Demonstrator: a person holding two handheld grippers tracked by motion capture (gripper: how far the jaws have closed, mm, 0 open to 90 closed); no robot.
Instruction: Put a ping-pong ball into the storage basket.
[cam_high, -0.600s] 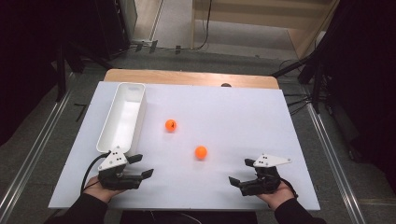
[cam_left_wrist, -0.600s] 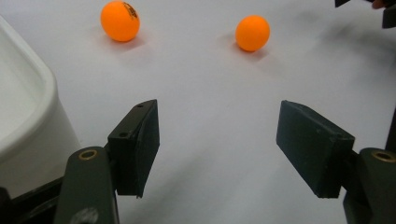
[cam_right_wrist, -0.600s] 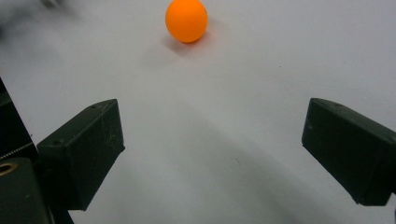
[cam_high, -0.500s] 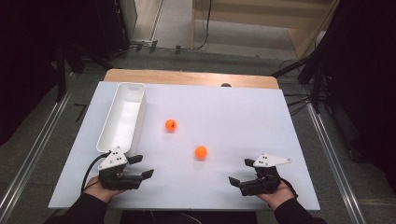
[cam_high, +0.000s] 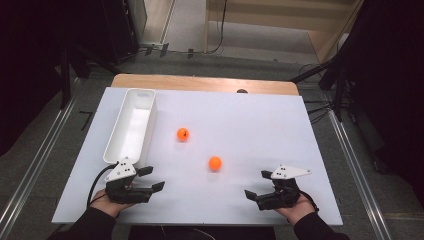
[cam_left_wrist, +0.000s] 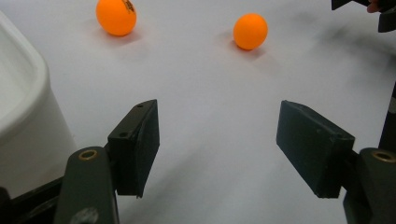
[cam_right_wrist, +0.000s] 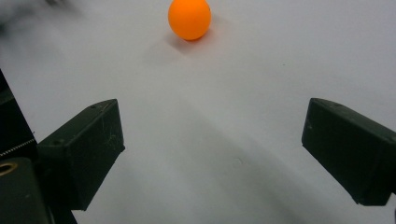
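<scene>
Nothing has shifted since the earlier frames: both hands rest at the near edge of the tabletop (cam_high: 300, 125), balls and tray as they were. The left tongs (cam_high: 150, 179) gape wide, empty, just beside the near end of the white tray (cam_high: 150, 125); the right tongs (cam_high: 257, 184) stand equally spread. The near orange ball (cam_high: 215, 163) lies between the two, the printed orange ball (cam_high: 183, 134) farther off, near the tray wall. Likely risk: a jaw nudging a light ball makes it roll away, or a pinch off its middle squirts it out
</scene>
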